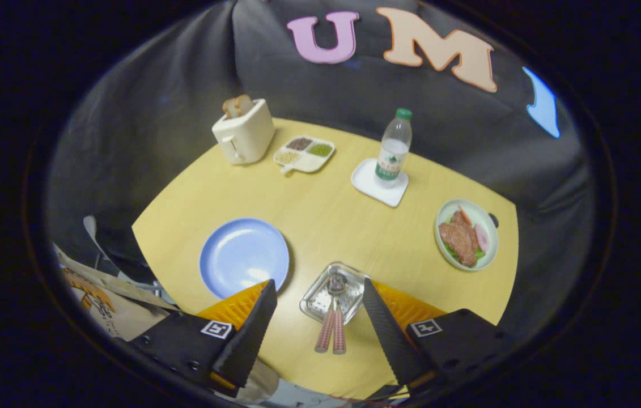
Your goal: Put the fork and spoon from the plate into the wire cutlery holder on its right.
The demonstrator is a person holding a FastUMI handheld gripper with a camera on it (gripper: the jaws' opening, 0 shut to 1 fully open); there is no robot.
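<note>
With the gripper [320,317] hanging above the bench's [326,226] near edge, its fingers [255,326] are spread wide and holding nothing. Right between them sits the wire cutlery holder [336,292], and the fork and spoon [331,328] are already in it, their striped handles poking out toward the near edge. Blue plate [243,256] is just ahead of the left finger, bare. Farther back: toaster [243,133], sectioned dish [304,153], water bottle [394,147] on a white coaster, and a plate of meat [466,234] by the right edge.

ridged fingers [252,328], square tags, orange sides
</note>
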